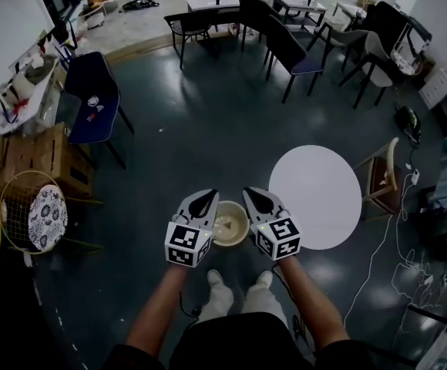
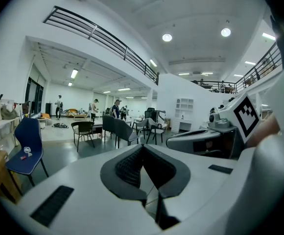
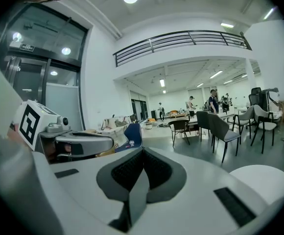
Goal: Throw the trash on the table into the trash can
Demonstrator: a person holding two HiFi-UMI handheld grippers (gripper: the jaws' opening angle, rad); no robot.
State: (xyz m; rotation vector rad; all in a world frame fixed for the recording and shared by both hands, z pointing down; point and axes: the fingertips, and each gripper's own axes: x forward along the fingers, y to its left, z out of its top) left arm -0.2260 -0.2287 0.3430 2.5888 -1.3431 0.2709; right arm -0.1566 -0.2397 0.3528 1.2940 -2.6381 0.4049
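A dark, glossy floor (image 1: 208, 129) carries everything here. A round white tabletop (image 1: 316, 195) stands to the right, its surface plain white in the head view and showing as a pale curve low in the right gripper view (image 3: 264, 180). A wooden chair (image 1: 381, 177) stands just beside its far right edge. A cream trash can (image 1: 230, 223) sits on the floor left of the tabletop, just ahead of the person's shoes (image 1: 217, 280). A thin white cable (image 1: 374, 260) trails over the floor at right. At left stand a blue chair (image 1: 92, 99), cardboard boxes (image 1: 35, 156) and a wire basket (image 1: 27, 210). Dark chairs (image 1: 293, 52) stand further off.
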